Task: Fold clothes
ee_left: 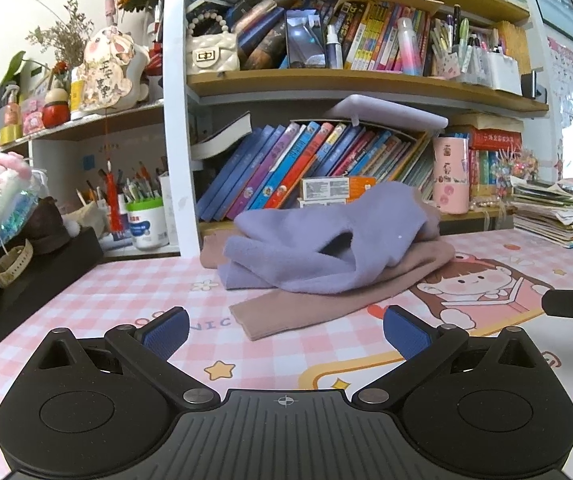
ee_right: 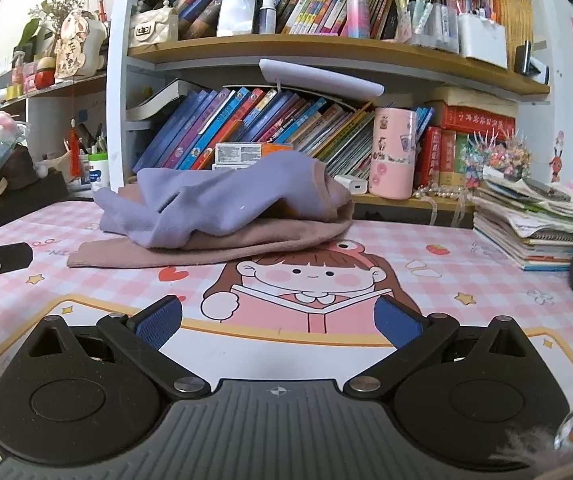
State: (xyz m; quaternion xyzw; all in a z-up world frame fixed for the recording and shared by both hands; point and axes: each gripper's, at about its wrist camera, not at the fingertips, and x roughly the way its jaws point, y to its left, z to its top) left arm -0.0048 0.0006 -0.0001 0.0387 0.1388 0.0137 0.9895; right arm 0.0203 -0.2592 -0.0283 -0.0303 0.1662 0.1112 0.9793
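Left gripper (ee_left: 285, 331): jaws spread wide, blue ribbed pads (ee_left: 166, 332) on black linkage arms, nothing held and nothing touched; it sits low above the table (ee_left: 86, 304), whose cover is a smooth pink-and-white checked mat printed with a cartoon girl (ee_right: 306, 276) reading a book. At far left, on the table's edge, a black box (ee_left: 42, 272) carries a woven cream wristband (ee_left: 12, 264) and a dark brown rounded object; behind it a white tub (ee_left: 148, 224) bristles with pens. Centre, toward the back of the table and just before the bookshelf (ee_left: 326, 80), lie the clothes: a lavender garment (ee_left: 326, 248), soft and fleecy with a dark slit-like opening, heaped loosely and crumpled on top of a dusty-pink garment (ee_left: 306, 312), which lies flatter with one long strip reaching forward toward the left gripper. Both are unfolded and well apart from either pair of jaws. Behind them, slanted rows of glossy paperback books (ee_left: 286, 160) lean on the lower shelf, beside a cylindrical pink cup (ee_left: 450, 176) with stickers. Right gripper (ee_right: 278, 322): jaws likewise wide open, blue pads (ee_right: 396, 326) empty, poised over the printed girl, clear of the cloth. At far right a ragged stack of magazines and notebooks (ee_right: 538, 224) rests on the table.
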